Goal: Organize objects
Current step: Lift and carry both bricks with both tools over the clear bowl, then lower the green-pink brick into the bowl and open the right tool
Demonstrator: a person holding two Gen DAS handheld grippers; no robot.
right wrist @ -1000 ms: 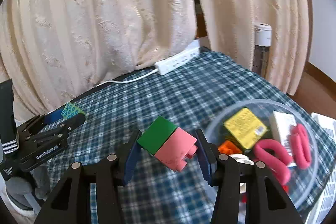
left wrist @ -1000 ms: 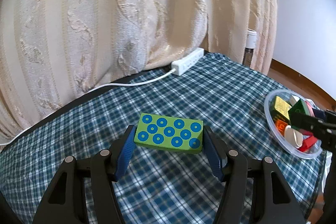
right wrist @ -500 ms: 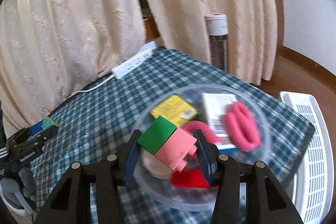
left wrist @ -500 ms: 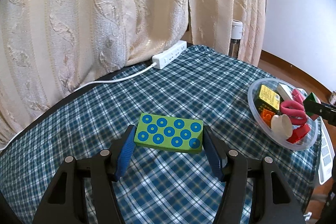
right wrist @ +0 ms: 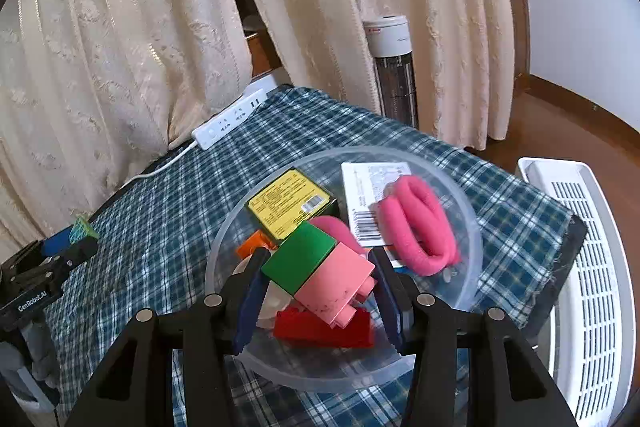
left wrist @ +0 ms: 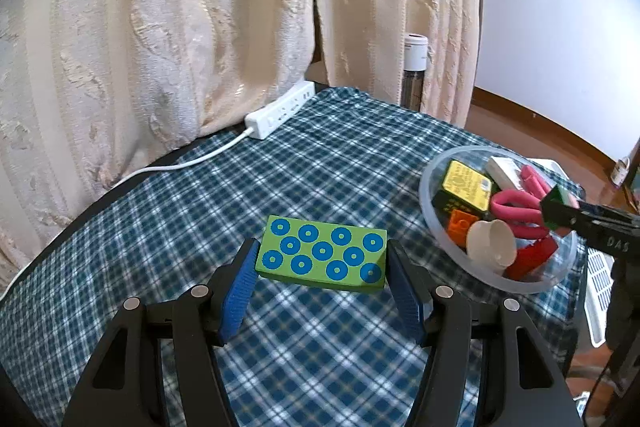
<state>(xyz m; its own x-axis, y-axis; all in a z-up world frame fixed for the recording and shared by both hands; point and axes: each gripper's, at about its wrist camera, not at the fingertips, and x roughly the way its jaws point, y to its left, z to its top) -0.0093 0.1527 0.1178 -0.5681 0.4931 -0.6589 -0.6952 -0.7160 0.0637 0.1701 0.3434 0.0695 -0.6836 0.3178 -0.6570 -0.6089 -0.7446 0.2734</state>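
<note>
- left gripper clamps the green block by its short ends, above mid-desk; stiff, light.
- right gripper pinches the green-pink block over the bowl at the desk's right edge; studs could snag.

Green blue-dotted block clamped; green-pink block above bowl.

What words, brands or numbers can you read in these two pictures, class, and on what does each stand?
"GenRobot.AI": on the left gripper body, right wrist view.
"DAS": partly legible letters on the right gripper body, left wrist view.
Yellow box label: print and barcode too small to read.
White card: barcode and print too small to read.
White heater top: small red mark, unreadable.
</note>
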